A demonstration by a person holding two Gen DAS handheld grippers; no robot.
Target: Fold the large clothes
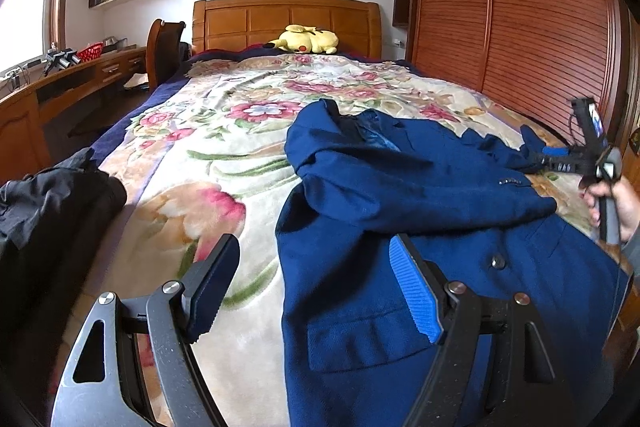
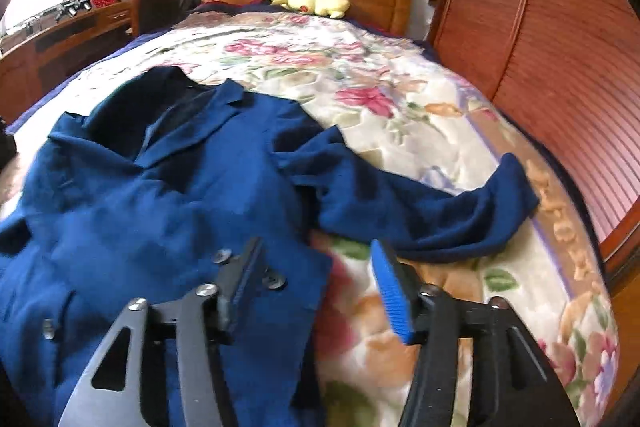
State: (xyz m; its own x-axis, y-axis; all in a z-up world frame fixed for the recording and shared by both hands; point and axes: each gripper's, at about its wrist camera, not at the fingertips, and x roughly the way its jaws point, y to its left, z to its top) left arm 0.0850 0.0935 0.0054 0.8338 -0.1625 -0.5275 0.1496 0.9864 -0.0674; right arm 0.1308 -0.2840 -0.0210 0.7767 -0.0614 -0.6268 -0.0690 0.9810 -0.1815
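A dark blue jacket point(image 1: 400, 195) lies front up on the floral bedspread point(image 1: 224, 131), one sleeve folded across its chest. My left gripper point(image 1: 316, 287) is open and empty, hovering above the jacket's left edge near a pocket. In the right wrist view the jacket point(image 2: 160, 195) spreads left, its other sleeve point(image 2: 432, 215) stretched out to the right. My right gripper point(image 2: 316, 275) is open and empty over the jacket's front edge beside the buttons. The right gripper also shows in the left wrist view point(image 1: 560, 157), near the sleeve end.
A yellow plush toy point(image 1: 306, 39) lies by the wooden headboard point(image 1: 280, 15). A black garment point(image 1: 52, 203) sits at the bed's left edge. A wooden wardrobe point(image 1: 520, 7) runs along the right side; a desk point(image 1: 72, 75) and chair point(image 1: 164, 47) stand on the left.
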